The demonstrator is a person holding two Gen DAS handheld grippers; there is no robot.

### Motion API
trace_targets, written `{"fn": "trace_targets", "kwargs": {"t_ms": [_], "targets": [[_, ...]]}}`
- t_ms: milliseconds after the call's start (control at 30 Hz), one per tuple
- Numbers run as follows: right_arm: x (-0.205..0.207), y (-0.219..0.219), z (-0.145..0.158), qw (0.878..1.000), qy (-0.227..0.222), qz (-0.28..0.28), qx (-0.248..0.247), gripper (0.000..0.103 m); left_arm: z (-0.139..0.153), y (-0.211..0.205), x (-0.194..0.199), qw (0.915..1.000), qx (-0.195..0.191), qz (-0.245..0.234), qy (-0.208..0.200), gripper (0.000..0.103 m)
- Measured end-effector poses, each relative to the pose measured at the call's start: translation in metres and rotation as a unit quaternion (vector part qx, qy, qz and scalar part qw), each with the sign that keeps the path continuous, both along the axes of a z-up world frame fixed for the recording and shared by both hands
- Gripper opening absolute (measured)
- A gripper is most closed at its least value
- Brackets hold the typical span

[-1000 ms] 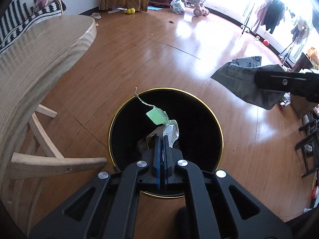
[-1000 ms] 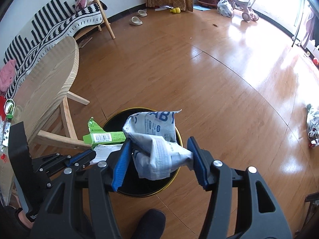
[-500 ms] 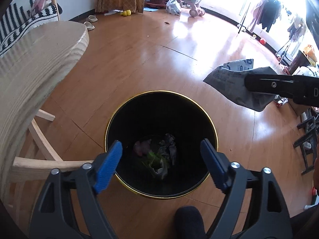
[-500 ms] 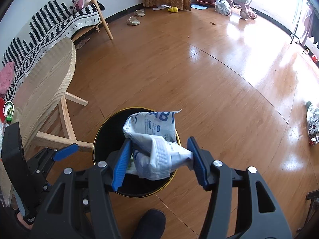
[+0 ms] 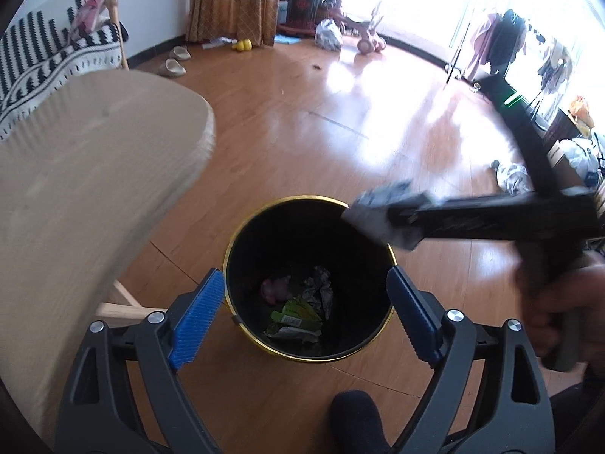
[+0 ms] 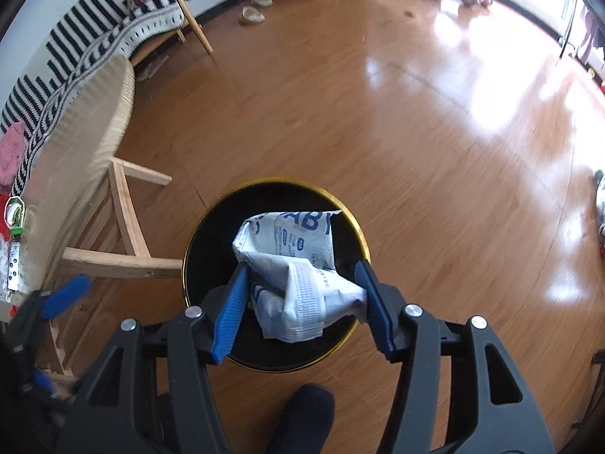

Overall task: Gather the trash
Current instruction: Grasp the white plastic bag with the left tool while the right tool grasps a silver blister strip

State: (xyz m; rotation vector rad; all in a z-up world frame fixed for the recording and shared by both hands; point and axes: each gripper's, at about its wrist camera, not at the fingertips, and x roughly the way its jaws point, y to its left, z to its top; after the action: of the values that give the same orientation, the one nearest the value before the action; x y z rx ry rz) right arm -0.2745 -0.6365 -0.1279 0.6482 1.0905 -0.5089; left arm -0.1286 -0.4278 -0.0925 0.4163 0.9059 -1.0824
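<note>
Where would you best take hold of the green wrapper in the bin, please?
Grip the green wrapper across its narrow width near its raised upper end, coming straight down through the bin mouth. It lies flat and long on crumpled trash at the bottom, and the tall black walls block any sideways approach.

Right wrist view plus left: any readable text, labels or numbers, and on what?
"AB": large blue letters on the white bag held in the right gripper; the word is cut off by a fold.
Small blue print and logos on the same bag: too small to read.
Barcode label on the green wrapper in the black bin: unreadable.
Nothing else legible.
</note>
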Motion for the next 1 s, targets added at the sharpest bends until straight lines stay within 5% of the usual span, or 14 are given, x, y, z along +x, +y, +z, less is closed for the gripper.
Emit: {"fn": "trace_targets", "kwargs": {"t_ms": [200, 367, 633, 800, 1000], "targets": [[0.027, 0.014, -0.018, 0.999, 0.034, 0.019, 0.000, 0.057, 0.033, 0.039, 0.018, 0.9992, -0.031, 0.024, -0.007, 0.089], [0.037, 0.019, -0.011, 1.000, 0.026, 0.008, -0.001, 0.078, 0.052, 0.070, 0.041, 0.9974, -0.044, 0.057, -0.005, 0.091], [0.071, 0.057, 0.065, 0.998, -0.056, 0.004, -0.038, 0.081, 0.075, 0.137, 0.082, 0.9890, -0.056, 0.135, -0.021, 0.093], [0.131, 0.135, 0.110, 0.988, -0.121, 0.084, -0.039, 0.083, 0.089, 0.199, 0.120, 0.9756, -0.062, 0.208, -0.036, 0.093], [0.215, 0.257, 0.130, 0.968, -0.148, 0.202, -0.028, 0.083, 0.096, 0.312, 0.178, 0.9404, -0.061, 0.329, -0.061, 0.093]]}}
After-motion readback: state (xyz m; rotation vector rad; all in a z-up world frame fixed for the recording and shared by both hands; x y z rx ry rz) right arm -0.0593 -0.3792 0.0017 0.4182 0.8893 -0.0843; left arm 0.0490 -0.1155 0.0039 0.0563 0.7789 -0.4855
